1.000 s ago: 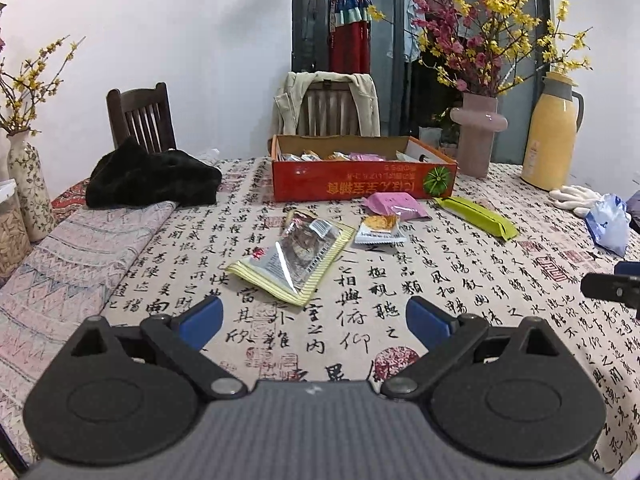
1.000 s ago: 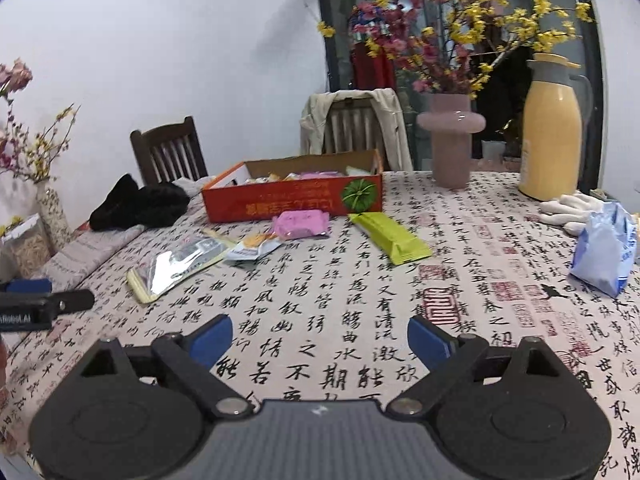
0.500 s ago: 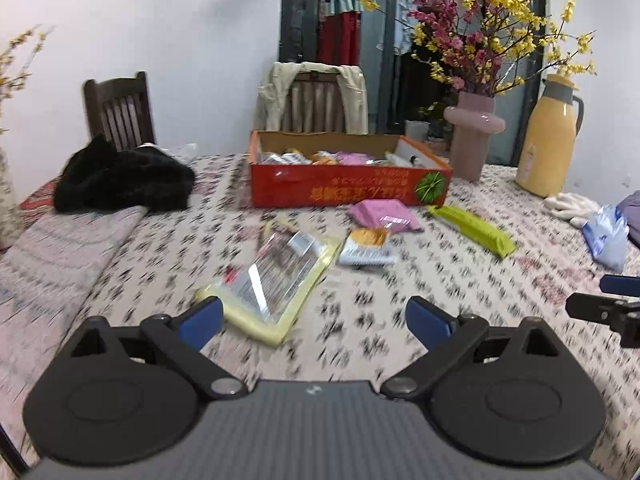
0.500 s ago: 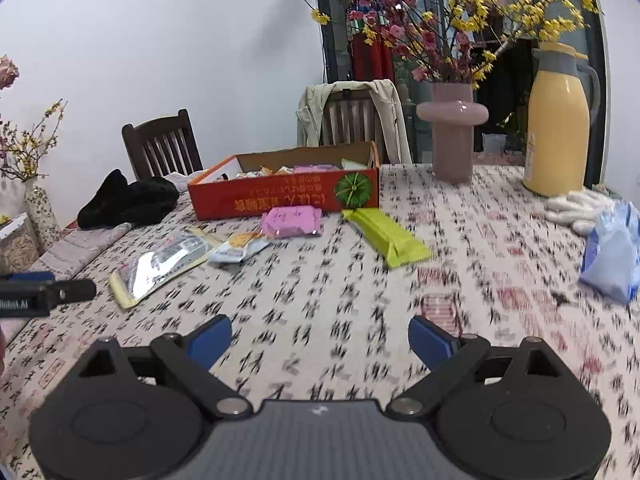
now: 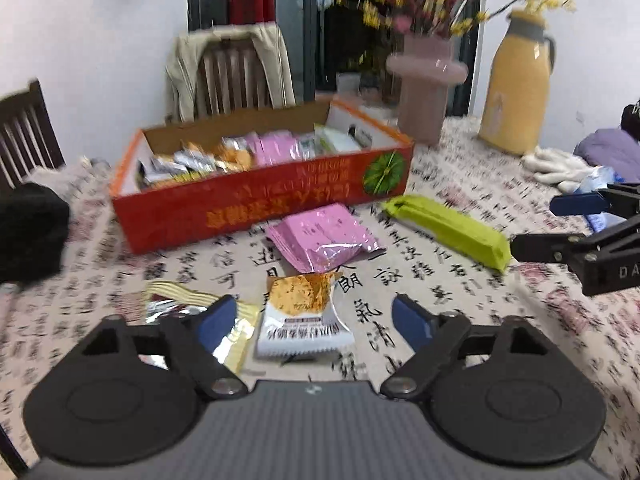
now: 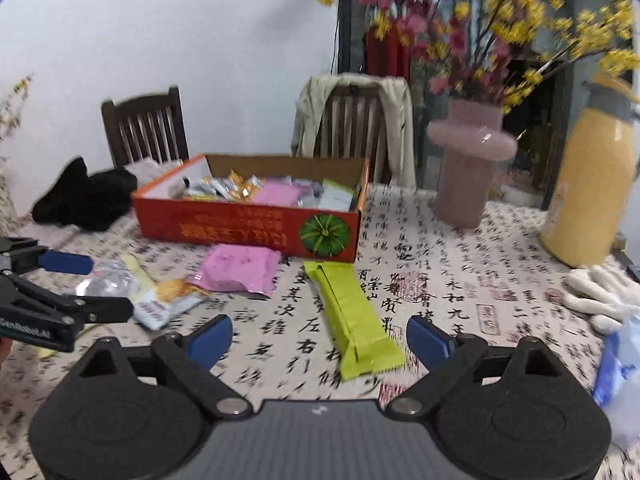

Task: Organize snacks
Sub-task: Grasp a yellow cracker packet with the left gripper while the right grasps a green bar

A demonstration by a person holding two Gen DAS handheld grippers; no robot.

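Left gripper [image 5: 310, 320]: jaws apart and just been closing in; the white cracker packet with an orange biscuit print [image 5: 303, 322] lies flat on the table between the blue fingertips [image 5: 410, 322], pads not pressing it. A silver-and-yellow foil wrapper [image 5: 236, 340] sits partly under the left fingertip.

Right gripper [image 6: 320, 338]: jaws wide, holding nothing; the long lime-green wrapped bar [image 6: 352, 318] lies on the calligraphy-print tablecloth [image 6: 440, 292] between the tips.

Flat pink foil pouch [image 5: 324, 240] touches the front wall of the open red cardboard box [image 5: 260, 204], which holds mixed snack packets, towards the table's far edge.
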